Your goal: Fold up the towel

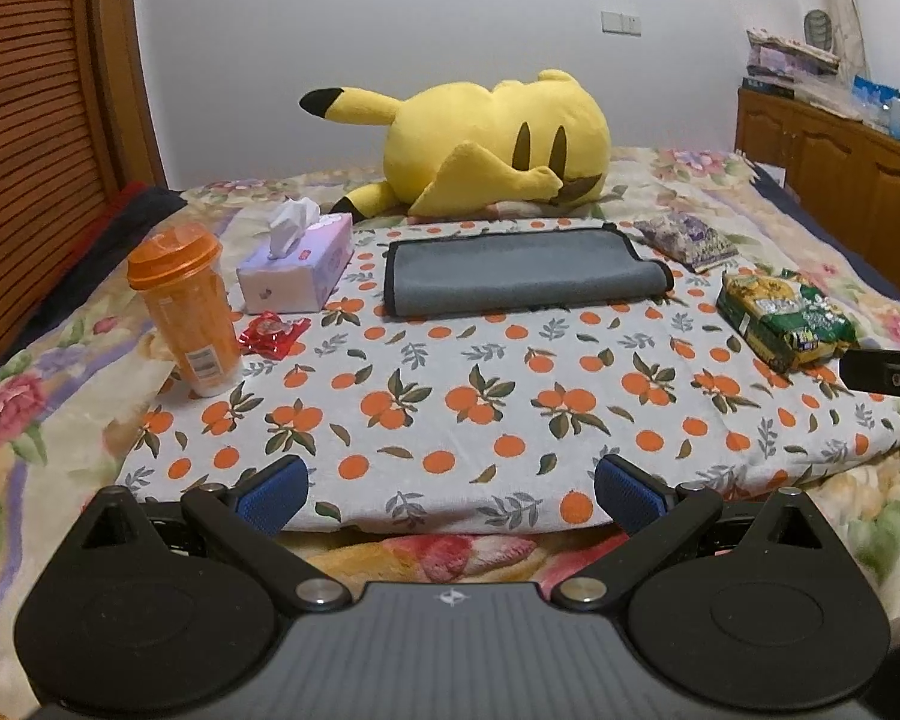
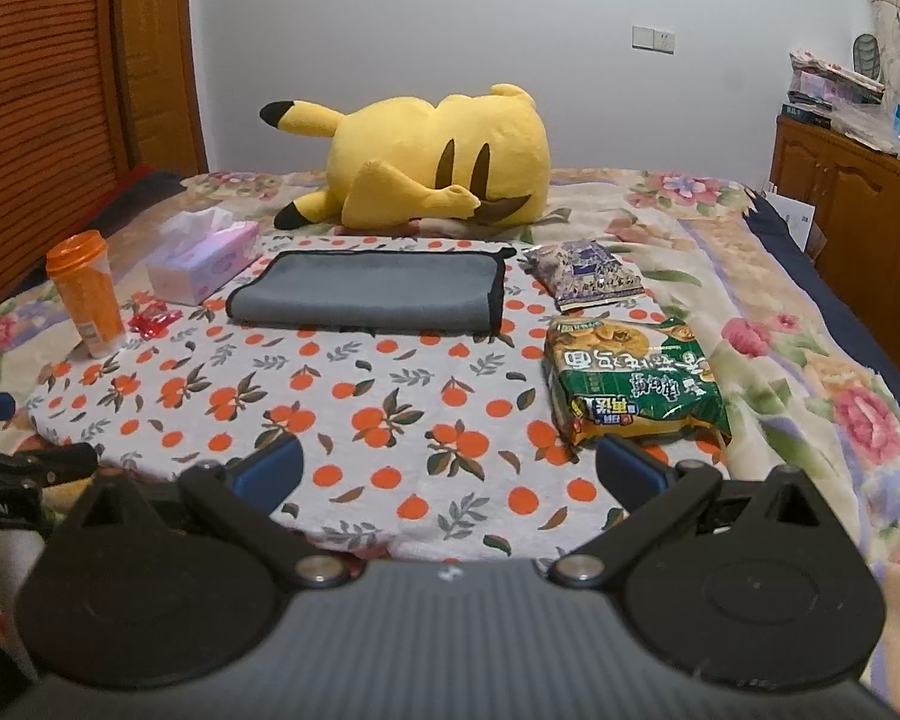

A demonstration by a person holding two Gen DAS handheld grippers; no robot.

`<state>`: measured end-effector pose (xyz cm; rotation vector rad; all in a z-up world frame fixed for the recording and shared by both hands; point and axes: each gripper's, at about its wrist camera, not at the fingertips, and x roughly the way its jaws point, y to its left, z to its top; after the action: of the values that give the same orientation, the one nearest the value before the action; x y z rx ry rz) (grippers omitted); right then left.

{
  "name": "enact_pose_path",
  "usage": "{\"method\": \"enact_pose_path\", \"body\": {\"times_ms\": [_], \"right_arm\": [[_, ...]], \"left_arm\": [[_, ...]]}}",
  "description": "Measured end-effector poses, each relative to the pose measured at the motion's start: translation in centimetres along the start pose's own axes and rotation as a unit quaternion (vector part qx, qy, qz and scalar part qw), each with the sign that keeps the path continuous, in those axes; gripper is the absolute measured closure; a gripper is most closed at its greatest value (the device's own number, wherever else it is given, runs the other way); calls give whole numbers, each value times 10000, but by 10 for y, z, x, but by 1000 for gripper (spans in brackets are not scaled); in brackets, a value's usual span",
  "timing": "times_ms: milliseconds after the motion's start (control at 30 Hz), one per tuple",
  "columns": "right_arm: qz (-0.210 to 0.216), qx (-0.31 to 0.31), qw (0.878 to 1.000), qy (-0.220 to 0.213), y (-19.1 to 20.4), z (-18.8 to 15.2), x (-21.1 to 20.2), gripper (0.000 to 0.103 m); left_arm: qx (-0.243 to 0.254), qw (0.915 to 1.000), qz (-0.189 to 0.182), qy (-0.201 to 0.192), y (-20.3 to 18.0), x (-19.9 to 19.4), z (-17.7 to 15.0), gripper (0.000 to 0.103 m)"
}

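Note:
A grey towel with black trim (image 1: 519, 273) lies folded over on the far half of an orange-print cloth (image 1: 510, 396); it also shows in the right wrist view (image 2: 369, 291). My left gripper (image 1: 450, 492) is open and empty, hovering over the near edge of the cloth, well short of the towel. My right gripper (image 2: 450, 471) is open and empty, also over the near edge. Part of the right gripper shows at the right edge of the left wrist view (image 1: 888, 372).
On the bed: an orange bottle (image 1: 186, 306), a tissue box (image 1: 297, 264), a red wrapper (image 1: 270, 333), a green noodle pack (image 2: 630, 384), a purple snack bag (image 2: 588, 276), a yellow plush toy (image 1: 498, 144). A wooden cabinet (image 2: 858, 204) stands at right.

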<state>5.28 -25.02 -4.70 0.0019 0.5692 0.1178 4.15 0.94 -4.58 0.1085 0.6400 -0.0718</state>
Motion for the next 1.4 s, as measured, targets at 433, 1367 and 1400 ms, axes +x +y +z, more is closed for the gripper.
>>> {"method": "enact_pose_path", "body": {"times_ms": [433, 1367, 1400], "right_arm": [[-36, 22, 9995, -315, -1, 1, -9, 0], [-146, 46, 9951, -978, -3, 2, -27, 0], [-149, 52, 9949, -995, -3, 2, -28, 0]], "left_arm": [[-33, 9990, -13, -449, 1, -14, 3, 0], [18, 9937, -12, -1121, 1, -35, 5, 0], [17, 9935, -12, -1134, 0, -35, 5, 0]]}}
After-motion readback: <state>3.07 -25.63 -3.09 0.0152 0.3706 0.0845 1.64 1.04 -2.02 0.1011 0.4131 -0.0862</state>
